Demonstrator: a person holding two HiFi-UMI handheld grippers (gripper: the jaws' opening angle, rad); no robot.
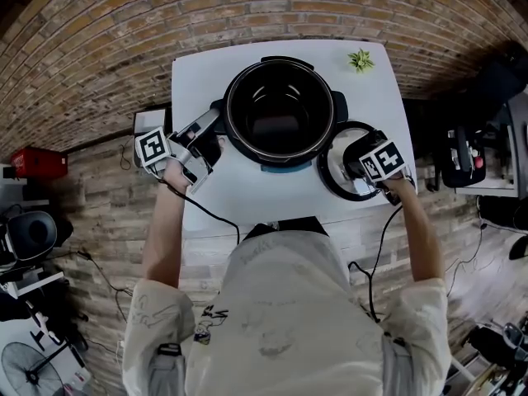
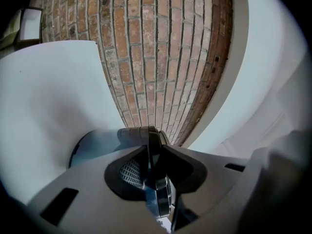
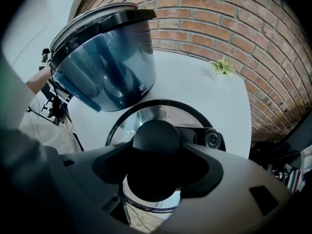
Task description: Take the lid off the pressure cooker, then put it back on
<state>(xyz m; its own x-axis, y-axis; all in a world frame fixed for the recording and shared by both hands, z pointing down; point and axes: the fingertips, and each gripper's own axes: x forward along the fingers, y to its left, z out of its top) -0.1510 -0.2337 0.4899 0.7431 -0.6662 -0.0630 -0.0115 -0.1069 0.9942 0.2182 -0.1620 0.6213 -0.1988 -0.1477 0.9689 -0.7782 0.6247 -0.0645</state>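
The head view alone gives the layout: the open pressure cooker (image 1: 233, 110) stands mid-bench (image 1: 206, 81) and its lid (image 1: 328, 172) lies flat just to its right, with a small plant (image 1: 360, 59) at the far corner. Only the left gripper view shows the left gripper (image 2: 155, 179) with its jaws narrow, clamped on the cooker's thin black side handle (image 2: 153, 140). The right gripper view sets the lid's knob (image 3: 156, 140) between the jaws of the right gripper (image 3: 155, 172). They stand fairly wide and close beside the knob. Black on black, I cannot tell whether they press it.
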